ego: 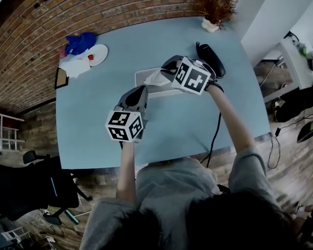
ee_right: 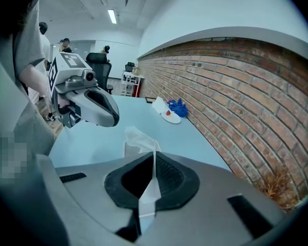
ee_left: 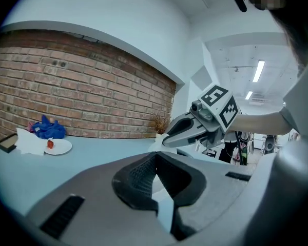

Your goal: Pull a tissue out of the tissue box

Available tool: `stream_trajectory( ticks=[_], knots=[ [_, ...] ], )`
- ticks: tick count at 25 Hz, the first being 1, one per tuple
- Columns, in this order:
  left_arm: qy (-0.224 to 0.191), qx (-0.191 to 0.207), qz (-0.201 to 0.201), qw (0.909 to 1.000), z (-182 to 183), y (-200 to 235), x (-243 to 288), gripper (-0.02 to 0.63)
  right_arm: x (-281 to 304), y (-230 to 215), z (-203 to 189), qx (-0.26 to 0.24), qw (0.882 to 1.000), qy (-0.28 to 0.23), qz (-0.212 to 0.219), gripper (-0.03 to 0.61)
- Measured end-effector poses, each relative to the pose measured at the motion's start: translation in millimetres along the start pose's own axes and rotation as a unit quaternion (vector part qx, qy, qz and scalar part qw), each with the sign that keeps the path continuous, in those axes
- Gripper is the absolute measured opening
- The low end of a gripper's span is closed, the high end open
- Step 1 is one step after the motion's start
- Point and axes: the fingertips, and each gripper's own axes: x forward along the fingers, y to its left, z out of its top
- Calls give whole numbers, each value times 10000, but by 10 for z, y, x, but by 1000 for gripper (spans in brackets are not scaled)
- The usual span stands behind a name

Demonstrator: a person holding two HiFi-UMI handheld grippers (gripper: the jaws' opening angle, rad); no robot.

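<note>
A white tissue box [ego: 146,78] lies at the middle of the light blue table [ego: 94,134]. A crumpled white tissue [ee_right: 137,136] stands up out of the box top. My right gripper [ego: 167,68] hangs just above the box, and in its own view its jaws [ee_right: 154,164] are shut on a thin strip of that tissue. My left gripper [ego: 140,91] is at the box's near left side, apart from the tissue. Its jaws [ee_left: 154,161] look shut with nothing between them. The box itself is mostly hidden by the right gripper in the head view.
A white plate [ego: 98,54] with a small red item, white paper and a blue cloth [ego: 79,41] lie at the far left. A dried plant in a pot [ego: 215,9] stands at the far edge. A black device [ego: 211,59] and cable [ego: 215,134] are at the right.
</note>
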Motion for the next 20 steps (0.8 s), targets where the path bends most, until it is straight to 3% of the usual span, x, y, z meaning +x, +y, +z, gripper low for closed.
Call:
stream_trajectory(
  ticks=[20],
  knots=[
    [-275,162,22,9995,182,-162,-90,3,-345,-58,-3,561,9952,-639,-485,2]
  ],
)
